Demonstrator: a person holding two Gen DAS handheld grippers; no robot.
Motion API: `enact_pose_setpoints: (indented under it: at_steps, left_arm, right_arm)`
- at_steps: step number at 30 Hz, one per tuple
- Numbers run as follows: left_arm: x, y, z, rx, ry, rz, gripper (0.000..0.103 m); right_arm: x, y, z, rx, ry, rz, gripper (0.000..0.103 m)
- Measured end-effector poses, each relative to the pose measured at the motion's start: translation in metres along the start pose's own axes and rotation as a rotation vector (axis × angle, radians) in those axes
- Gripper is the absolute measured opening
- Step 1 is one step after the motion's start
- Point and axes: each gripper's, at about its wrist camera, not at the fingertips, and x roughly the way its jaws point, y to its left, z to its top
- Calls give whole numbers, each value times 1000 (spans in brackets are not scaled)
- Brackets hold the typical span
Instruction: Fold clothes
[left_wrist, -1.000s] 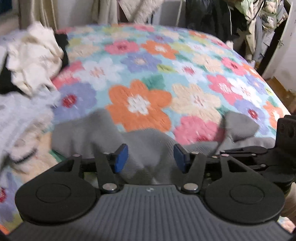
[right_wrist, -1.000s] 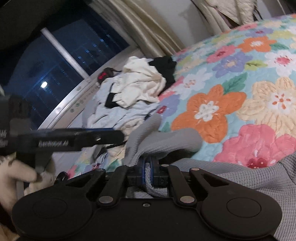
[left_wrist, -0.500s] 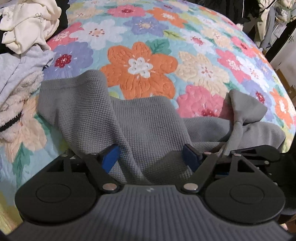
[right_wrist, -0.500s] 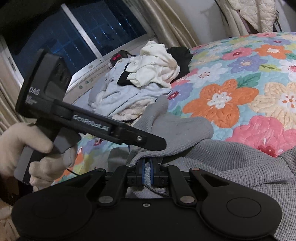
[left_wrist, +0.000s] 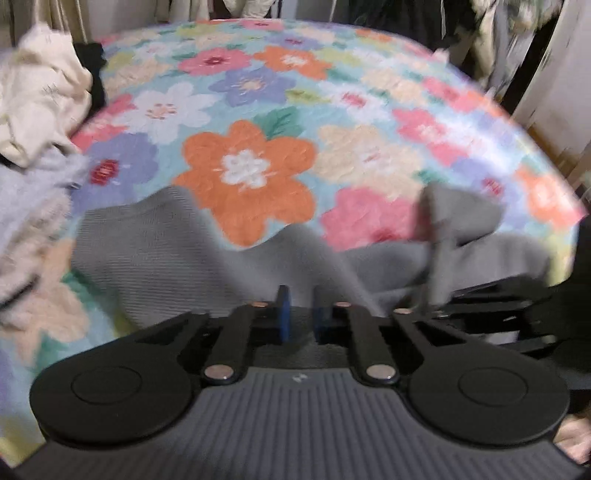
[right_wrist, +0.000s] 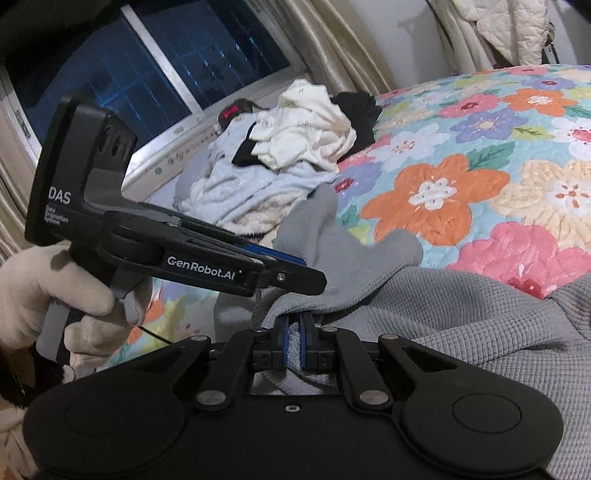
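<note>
1. Now the grey top (left_wrist: 207, 258) lies across the near edge of the bed (left_wrist: 258, 110), its long axis left to right.
2. Left gripper (left_wrist: 300, 314) is closing on its near hem; right gripper (right_wrist: 294, 334) is clamped on a fold further right.
3. Only the right view shows the left hand (right_wrist: 55, 295) and the pinched knit; the left view is blurred.

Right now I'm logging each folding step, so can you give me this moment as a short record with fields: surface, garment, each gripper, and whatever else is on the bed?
surface: floral quilt on a bed
garment: grey waffle-knit top, rumpled, not yet folded
left gripper: jaws closing, grey fabric between the pads
right gripper: shut on an edge of the top
left hand: light glove, gripping the handle
other: unfolded clothes pile near the window
</note>
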Motion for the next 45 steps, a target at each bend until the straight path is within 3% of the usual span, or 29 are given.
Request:
enact_pose_setpoints:
  at_steps: [2,6,8,10,12,17,23,37,45]
  left_arm:
    - [-8,-4,5,-39,-28,-78,10]
    - [-18,-20,12,4,-67,-85,12]
    - [-17,-22,13,5,-61,-71,23]
    - [-13,-21,12,-10,-44,-47,45]
    - [-7,-19,8,-25,-15,-14,49]
    - [6,-12,-1,-62,60,14,53]
    - [14,-12,-3,-49,96,57,60]
    - [18,-10,-5,-51,122,76,64]
    - [11,-6,-1,-69,99,91,66]
  right_arm:
    - [-10,-1,4,26,-40,4,8]
    - [-30,-1,12,59,-113,2,8]
    - [-38,0,15,59,-132,-8,8]
    - [-43,0,16,53,-142,-24,8]
    - [-43,0,14,52,-135,-34,8]
    - [-38,-1,2,67,-105,-32,8]
    - [-34,-3,-7,71,-79,-41,8]
    - [-31,-3,-11,59,-46,-43,9]
    - [-34,1,-8,35,-62,-48,9]
